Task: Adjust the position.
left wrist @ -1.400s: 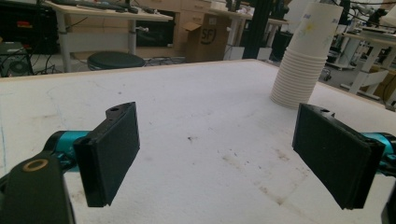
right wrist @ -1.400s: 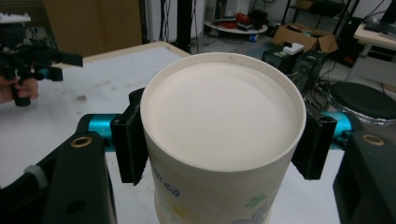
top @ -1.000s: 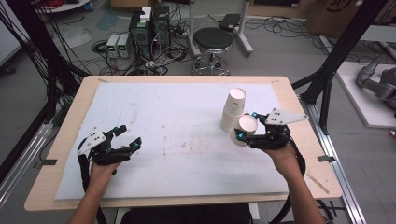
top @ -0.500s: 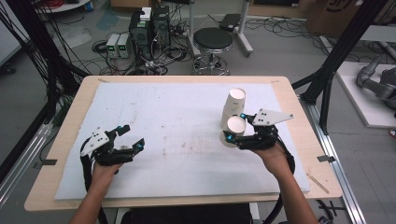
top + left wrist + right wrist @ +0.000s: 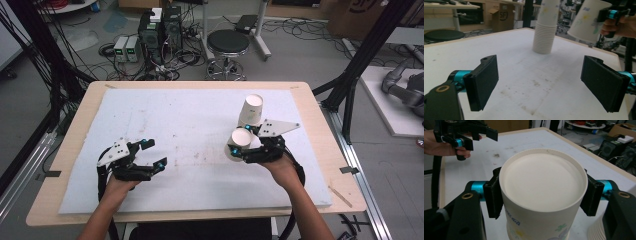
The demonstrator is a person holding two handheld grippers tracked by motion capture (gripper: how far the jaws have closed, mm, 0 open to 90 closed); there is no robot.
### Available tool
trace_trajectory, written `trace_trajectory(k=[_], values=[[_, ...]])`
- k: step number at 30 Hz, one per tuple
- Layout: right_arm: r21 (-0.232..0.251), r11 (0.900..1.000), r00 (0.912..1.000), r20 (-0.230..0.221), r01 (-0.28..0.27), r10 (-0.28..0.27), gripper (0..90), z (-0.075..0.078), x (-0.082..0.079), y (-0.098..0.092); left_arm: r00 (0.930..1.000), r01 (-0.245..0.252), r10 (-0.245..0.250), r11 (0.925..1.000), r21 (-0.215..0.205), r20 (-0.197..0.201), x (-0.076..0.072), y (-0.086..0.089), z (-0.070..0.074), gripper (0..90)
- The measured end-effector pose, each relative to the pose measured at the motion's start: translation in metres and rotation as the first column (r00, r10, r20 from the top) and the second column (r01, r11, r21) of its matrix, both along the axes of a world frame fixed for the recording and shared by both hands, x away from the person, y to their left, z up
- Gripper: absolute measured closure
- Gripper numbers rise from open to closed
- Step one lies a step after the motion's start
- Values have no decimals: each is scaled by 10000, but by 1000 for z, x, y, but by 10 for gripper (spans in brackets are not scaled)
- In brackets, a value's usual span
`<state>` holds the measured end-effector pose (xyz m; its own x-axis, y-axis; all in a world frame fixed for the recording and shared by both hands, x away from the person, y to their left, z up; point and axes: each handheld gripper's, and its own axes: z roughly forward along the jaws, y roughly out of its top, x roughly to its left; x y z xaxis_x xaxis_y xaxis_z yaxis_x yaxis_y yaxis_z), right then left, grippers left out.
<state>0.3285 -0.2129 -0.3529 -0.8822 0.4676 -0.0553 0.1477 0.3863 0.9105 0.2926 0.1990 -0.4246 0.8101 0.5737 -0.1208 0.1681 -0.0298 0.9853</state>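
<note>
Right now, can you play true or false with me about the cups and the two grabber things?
1. The right gripper is squeezing a paper cup between its jaws. True.
2. The held cup sits upright with its mouth up. False: its flat bottom faces up, mouth down, and it is tilted in the left gripper view.
3. The left gripper holds a cup too. False: its jaws stand wide apart with nothing between them.
4. A stack of cups stands upside down on the white mat. True.
5. The held cup rests on the mat. False: it is lifted above it, beside the stack.
</note>
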Motion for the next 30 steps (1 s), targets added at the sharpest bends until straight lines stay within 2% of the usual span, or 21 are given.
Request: trace_trajectory(k=[2,9,14,20,26,30], values=[[-35,9996,9996,-70,-270,270,333,-1,-1,9,9998,118,-119,9999,30,135,-2,-6,2,147],[-97,9983,9983,-110,-575,574,333,0,-2,19,9972,638,-647,9977,232,364,-5,-24,5,147],[-98,9972,9971,-173,-744,742,332,-1,-5,26,9931,1104,-1113,9936,257,361,-4,-34,4,152],[-12,9953,9949,-293,-964,963,332,-4,-7,33,9836,1768,-1783,9827,547,255,-4,-51,3,172],[-45,9912,9904,-420,-1322,1319,331,-7,-9,42,9725,2259,-2304,9688,1018,349,-1,-74,3,171],[22,9898,9886,-495,-1423,1422,332,-7,-10,44,9679,2417,-2472,9650,1014,454,3,-87,3,171]])
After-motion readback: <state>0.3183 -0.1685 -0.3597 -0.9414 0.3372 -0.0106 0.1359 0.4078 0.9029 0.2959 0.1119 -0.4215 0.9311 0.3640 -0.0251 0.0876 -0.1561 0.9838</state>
